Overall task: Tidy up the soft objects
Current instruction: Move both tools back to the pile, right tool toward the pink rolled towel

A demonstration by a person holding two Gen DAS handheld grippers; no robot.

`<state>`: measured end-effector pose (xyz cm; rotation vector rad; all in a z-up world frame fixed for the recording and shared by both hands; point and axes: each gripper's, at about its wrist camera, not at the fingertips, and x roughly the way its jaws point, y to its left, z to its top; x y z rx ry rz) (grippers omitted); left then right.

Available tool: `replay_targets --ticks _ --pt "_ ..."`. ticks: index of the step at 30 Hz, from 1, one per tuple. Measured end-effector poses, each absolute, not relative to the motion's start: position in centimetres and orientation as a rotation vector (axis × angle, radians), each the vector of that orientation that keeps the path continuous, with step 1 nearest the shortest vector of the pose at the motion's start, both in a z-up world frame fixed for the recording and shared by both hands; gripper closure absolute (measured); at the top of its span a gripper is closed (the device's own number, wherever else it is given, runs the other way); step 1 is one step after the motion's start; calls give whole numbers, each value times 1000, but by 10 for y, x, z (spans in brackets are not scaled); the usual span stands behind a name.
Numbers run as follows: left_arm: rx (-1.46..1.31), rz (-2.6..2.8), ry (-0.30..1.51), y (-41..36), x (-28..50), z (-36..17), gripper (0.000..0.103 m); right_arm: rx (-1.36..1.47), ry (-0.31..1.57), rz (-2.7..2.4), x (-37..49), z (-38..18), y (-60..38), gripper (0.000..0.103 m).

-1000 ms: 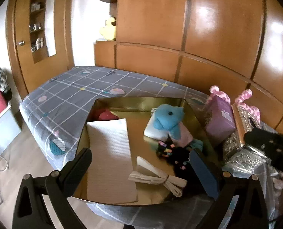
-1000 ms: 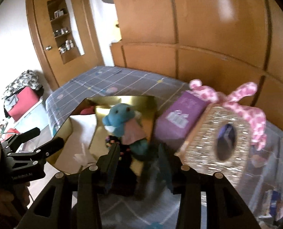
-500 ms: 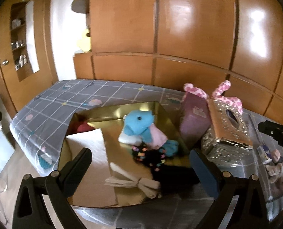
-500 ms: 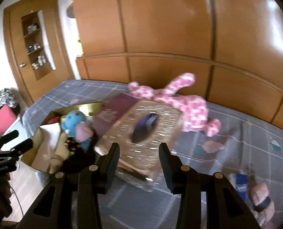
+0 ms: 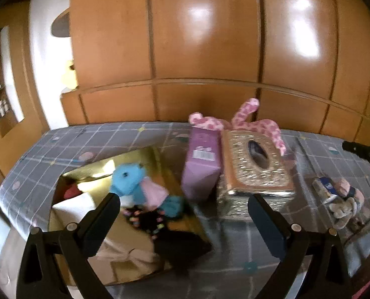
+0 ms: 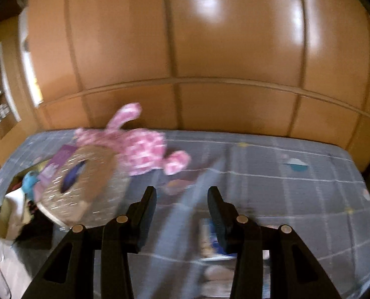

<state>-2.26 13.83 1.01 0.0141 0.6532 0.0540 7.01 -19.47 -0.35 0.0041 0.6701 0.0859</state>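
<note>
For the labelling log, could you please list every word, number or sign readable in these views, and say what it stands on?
None can be read.
Purple box: a white barcode label and pale print, too blurred to read.
Small blue packet: light markings, too small to read.
Glittery tissue box: no lettering visible.
Right wrist view: motion blur, nothing legible.

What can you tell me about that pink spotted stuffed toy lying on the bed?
The pink plush toy looks like a soft fabric animal, pale pink with darker pink blotches. One long limb or ear sticks up towards the wooden panelling; a rounded end points right. It lies flat on the grey checked bedcover, at the far side by the wall, behind the glittery tissue box and the purple carton. From the left camera it seems to rest against them. No claw touches it. Blur hides any face.
</note>
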Motion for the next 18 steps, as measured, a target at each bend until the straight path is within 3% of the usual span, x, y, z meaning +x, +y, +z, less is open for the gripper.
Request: replay_targets --ticks 18 --pt "140 -157 663 46 4 13 0 295 647 -315 74 -36 -349 60"
